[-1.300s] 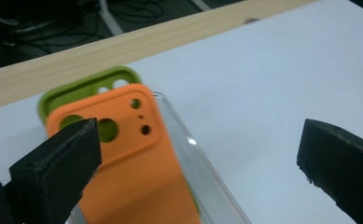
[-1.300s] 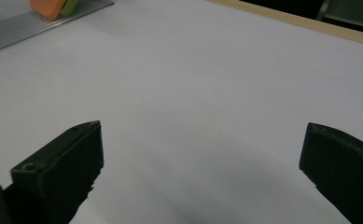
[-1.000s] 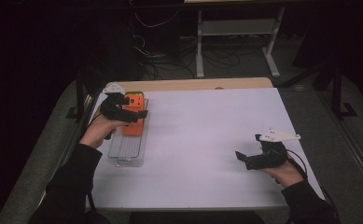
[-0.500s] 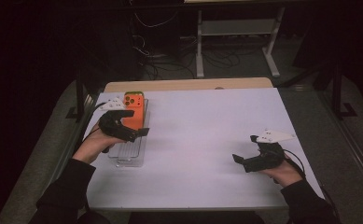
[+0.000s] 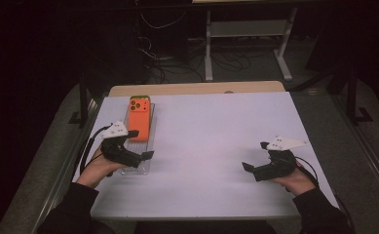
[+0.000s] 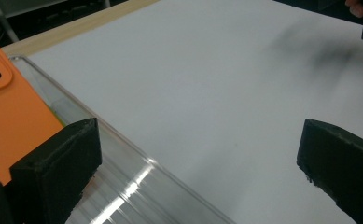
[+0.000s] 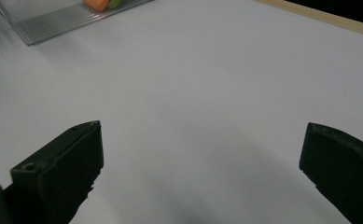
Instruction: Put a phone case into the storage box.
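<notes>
High view: smooth orange phone (image 5: 139, 118) lies in ribbed clear tray (image 5: 139, 165).

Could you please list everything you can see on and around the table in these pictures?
phone: one, orange, camera side up, lying in the far part of the tray.
tray: one, clear plastic, ribbed floor, at the left edge of the table.
table: one, white top with a wooden strip along the far edge.
shelf frame: one, pale metal, on the dark floor behind the table, with cables beside it.
left gripper: one, black, jaws open, over the near end of the tray.
right gripper: one, black, jaws open, over bare table at the right.
</notes>
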